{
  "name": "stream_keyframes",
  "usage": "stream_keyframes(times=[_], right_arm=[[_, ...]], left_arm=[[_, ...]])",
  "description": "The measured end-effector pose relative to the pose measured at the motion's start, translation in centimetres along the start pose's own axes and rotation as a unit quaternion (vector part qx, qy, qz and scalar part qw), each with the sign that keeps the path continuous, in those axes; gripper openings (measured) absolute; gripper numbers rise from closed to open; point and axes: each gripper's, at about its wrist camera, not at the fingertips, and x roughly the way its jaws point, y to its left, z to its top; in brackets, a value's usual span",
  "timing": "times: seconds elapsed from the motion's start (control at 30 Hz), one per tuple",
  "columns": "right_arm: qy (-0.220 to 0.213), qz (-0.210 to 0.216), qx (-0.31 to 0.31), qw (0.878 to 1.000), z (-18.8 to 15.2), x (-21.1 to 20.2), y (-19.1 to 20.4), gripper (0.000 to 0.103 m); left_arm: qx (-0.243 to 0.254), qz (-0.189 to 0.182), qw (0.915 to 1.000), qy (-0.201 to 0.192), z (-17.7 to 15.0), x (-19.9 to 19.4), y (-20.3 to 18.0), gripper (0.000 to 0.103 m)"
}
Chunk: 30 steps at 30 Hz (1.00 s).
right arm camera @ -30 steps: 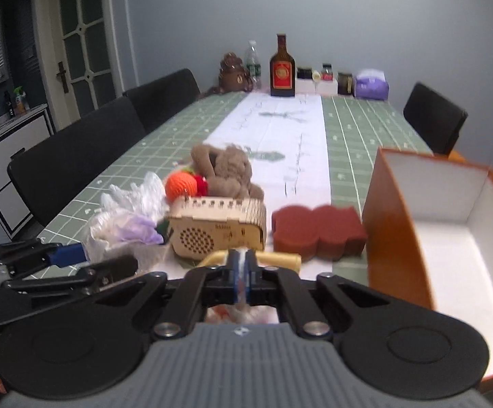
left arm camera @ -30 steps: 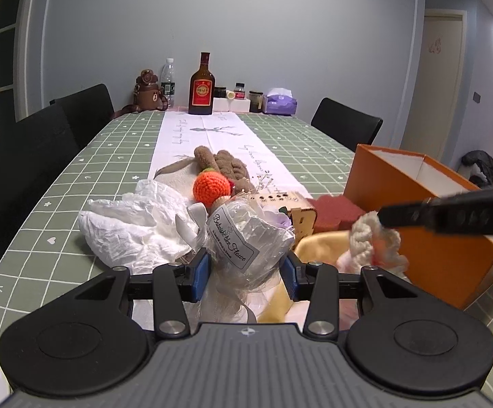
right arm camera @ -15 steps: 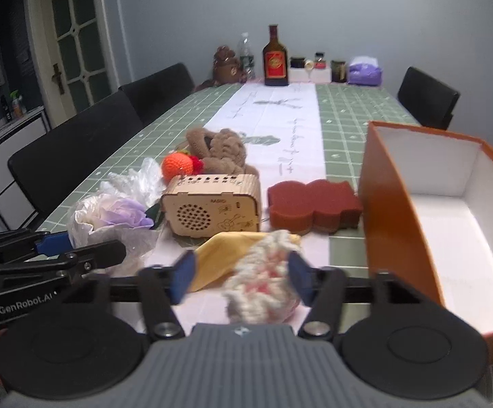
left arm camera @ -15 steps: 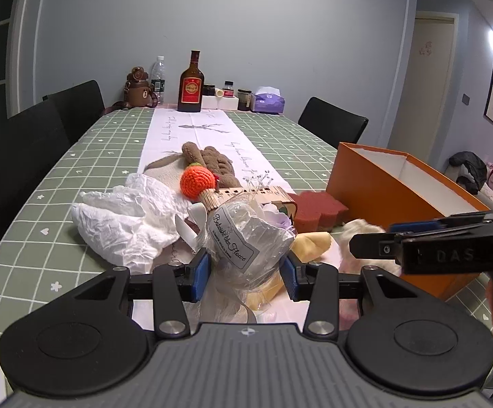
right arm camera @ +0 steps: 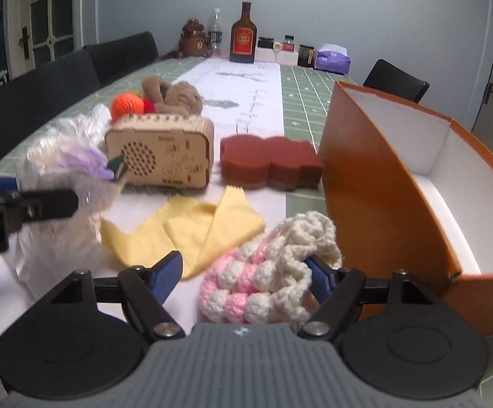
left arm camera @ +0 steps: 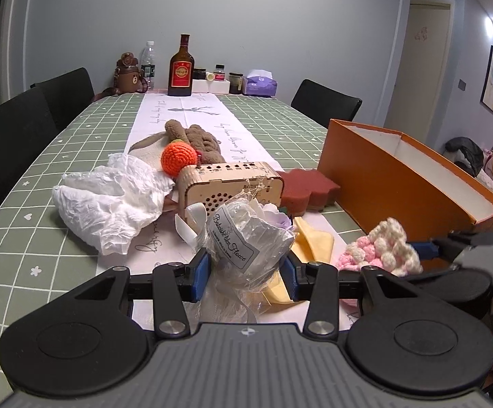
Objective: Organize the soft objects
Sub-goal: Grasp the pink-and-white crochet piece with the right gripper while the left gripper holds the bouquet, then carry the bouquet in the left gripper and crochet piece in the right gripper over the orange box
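My left gripper (left arm camera: 245,270) is shut on a cellophane-wrapped flower bunch (left arm camera: 246,234) with a printed label, held low over the white runner. The jaws of my right gripper (right arm camera: 243,275) are opening. A pink and cream crochet piece (right arm camera: 273,272) lies on the table between them, and the left pad stands clear of it. It rests against the front corner of the orange box (right arm camera: 365,187). In the left wrist view the crochet piece (left arm camera: 379,248) shows at the right. A folded yellow cloth (right arm camera: 185,227) lies just beyond it.
A wooden radio box (right arm camera: 161,149), a dark red sponge (right arm camera: 270,159), an orange knitted ball (left arm camera: 178,158), a brown plush (left arm camera: 198,139) and a crumpled white bag (left arm camera: 110,204) crowd the runner. Bottles (left arm camera: 181,68) stand at the far end. Black chairs line both sides.
My right gripper came down and went from shut to wide apart, and the crochet piece it carried now lies on the table by the box. The left gripper kept its hold and stayed put.
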Motion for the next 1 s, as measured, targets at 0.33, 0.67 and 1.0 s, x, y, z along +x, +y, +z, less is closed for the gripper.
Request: stream_keyframes(times=[0.33,0.67,1.0], right_arm=[[0.011,-0.016,-0.028,0.999,-2.6,0.5,0.2,0.057],[-0.013,0.0,-0.039,0.999,-2.2,-1.5,0.5,0.019],[-0.061,0.046,-0.069,0.995,-0.2,-5.8,0.7,0.019]], left_arm=[[0.013,-0.002,0.9999,0.009,-0.2,0.4,-0.9,0.05],[0.02,0.005,0.9998,-0.003,-0.2,-0.6,-1.4,0.049],[0.03,0.024,0.9991,-0.021,0.6,-2.8,-2.6,0.049]])
